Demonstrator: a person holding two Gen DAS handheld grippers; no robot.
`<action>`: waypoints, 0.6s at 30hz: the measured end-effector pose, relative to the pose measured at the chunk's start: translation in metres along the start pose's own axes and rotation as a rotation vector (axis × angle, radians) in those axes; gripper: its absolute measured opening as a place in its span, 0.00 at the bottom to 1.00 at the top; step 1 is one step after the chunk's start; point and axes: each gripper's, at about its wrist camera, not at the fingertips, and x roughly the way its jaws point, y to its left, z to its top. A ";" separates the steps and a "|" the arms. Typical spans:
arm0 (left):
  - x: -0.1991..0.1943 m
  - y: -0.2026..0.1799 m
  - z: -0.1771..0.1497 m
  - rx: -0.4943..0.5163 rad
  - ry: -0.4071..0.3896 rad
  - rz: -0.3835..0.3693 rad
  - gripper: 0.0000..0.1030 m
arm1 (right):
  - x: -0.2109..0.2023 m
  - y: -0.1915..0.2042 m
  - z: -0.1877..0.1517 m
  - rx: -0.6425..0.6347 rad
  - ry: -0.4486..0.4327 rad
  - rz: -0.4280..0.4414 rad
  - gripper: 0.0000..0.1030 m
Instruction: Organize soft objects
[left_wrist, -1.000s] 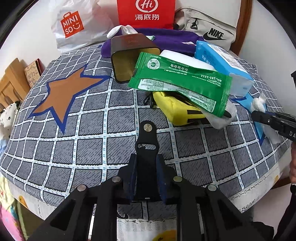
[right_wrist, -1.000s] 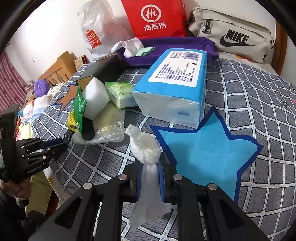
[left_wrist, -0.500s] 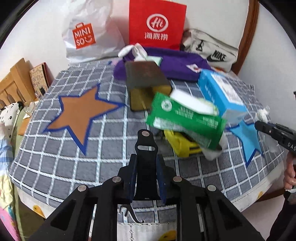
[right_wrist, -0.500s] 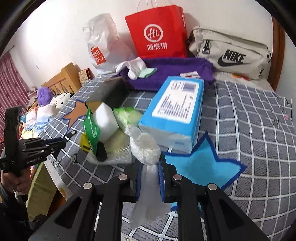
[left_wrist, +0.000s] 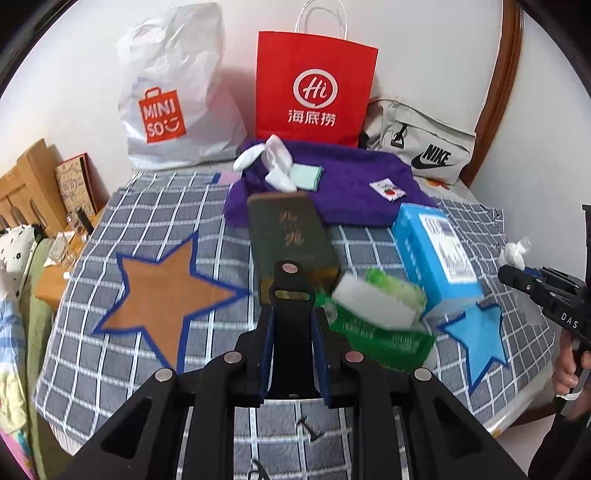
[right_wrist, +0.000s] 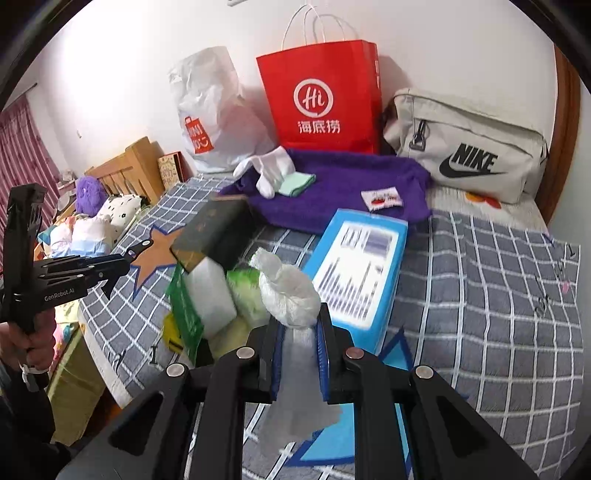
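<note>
1. The right claw (right_wrist: 298, 334) is clamped on a crumpled white plastic bag (right_wrist: 288, 291); the bag's knotted bulge stands above the pads and its tail hangs below them, over the bed (right_wrist: 498, 288).
2. The left claw (left_wrist: 291, 325) grips a flat black strap-like piece (left_wrist: 290, 295) between its blue pads, with the piece's rounded end sticking out past the tips.
3. Landmark: the blue tissue pack (right_wrist: 358, 269) lying on the grey checked bed cover.
4. Just left of the tissue pack in the right wrist view sit a white foam block (right_wrist: 208, 291), a green-and-white soft pack (right_wrist: 245, 295) and a green wrapper (right_wrist: 186, 314), crowded together and touching.
5. Behind that cluster, up and left of the tissue pack, a dark green box (right_wrist: 212, 229) lies tilted.
6. Beyond the tissue pack a purple towel (right_wrist: 332, 192) is spread, carrying a white glove (right_wrist: 269, 171), a folded mint cloth (right_wrist: 295, 182) and a small printed sachet (right_wrist: 382, 195).
7. Against the wall behind the towel stand a red paper bag (right_wrist: 321, 99), a white Miniso bag (right_wrist: 210, 110) and a beige Nike bag (right_wrist: 469, 144).
8. Close below the tissue pack is a blue star patch (left_wrist: 480, 339); an orange star patch (left_wrist: 166, 295) lies well to its left in the left wrist view.
</note>
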 end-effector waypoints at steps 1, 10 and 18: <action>0.002 -0.001 0.006 0.004 -0.003 0.000 0.19 | 0.001 -0.001 0.004 0.000 -0.003 -0.001 0.15; 0.018 -0.002 0.055 0.005 -0.032 -0.012 0.19 | 0.021 -0.014 0.045 -0.002 -0.008 -0.010 0.15; 0.042 0.002 0.089 -0.018 -0.042 -0.006 0.19 | 0.049 -0.038 0.078 0.020 0.006 -0.025 0.15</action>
